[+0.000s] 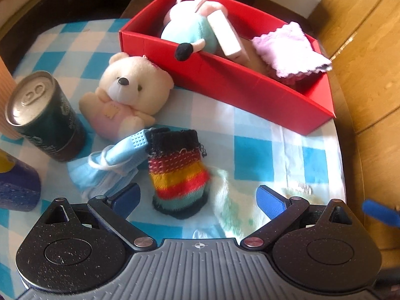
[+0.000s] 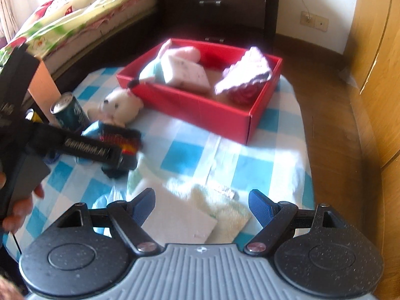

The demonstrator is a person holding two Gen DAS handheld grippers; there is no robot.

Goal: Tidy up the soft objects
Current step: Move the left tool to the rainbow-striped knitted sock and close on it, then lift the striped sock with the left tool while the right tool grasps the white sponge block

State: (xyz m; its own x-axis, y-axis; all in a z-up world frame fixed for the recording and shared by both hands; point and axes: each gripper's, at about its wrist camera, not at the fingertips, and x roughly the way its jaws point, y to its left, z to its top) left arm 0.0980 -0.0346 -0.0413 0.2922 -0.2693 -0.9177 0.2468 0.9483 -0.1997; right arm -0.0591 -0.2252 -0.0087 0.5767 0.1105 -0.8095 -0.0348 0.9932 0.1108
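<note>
Now, keep the left hand-held gripper (image 1: 197, 193) wide open, as seen, with nothing in it, and bring it down over the sock (image 1: 178, 172) lying flat on the tabletop (image 1: 252, 157) just ahead. Pinch across the striped middle, not the frayed black cuff. Squeeze softly and lift straight up; likely floppy.

Mind the mask (image 1: 110, 167) touching the sock's left side; could snag by its loops and come along.

Hold the right hand-held gripper (image 2: 201, 197) open and empty too, above the towel (image 2: 225, 210) and a white pad (image 2: 180, 220) at the near end of the tabletop. Keep it out of the left one's way, being close by.

Farther on, steer round the bear (image 1: 127, 87) right by the box (image 1: 225, 85). Stay off the can (image 1: 42, 115) at the left: hard, and maybe easy to tip.

Last, drop the sock in the box, beside the pig (image 1: 190, 27) and pink cloth (image 1: 292, 47) already inside.
</note>
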